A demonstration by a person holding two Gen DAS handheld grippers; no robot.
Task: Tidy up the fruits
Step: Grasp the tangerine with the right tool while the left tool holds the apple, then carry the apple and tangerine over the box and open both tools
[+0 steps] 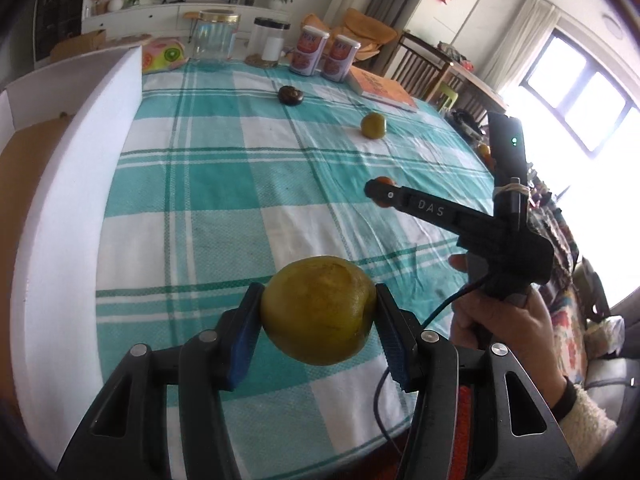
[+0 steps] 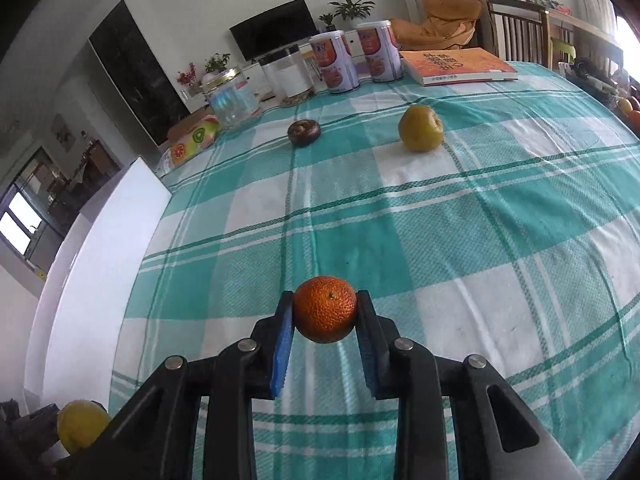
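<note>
Left claw (image 1: 318, 312) and right claw (image 2: 325, 310) both clamped, angled downward.

Ahead of the left gripper (image 1: 319, 322) the checked tablecloth (image 1: 224, 184) lies bare for a long stretch. To its left a white box wall (image 1: 80, 184) runs alongside and bars that side. To its right the right gripper (image 1: 380, 194) reaches across the cloth. Farther ahead a dark fruit (image 1: 291, 95) and a green fruit (image 1: 373, 124) sit well apart with open cloth between them; beyond stand jars (image 1: 214, 38), two cans (image 1: 326, 56) and a book (image 1: 384, 88), closing the far edge
</note>
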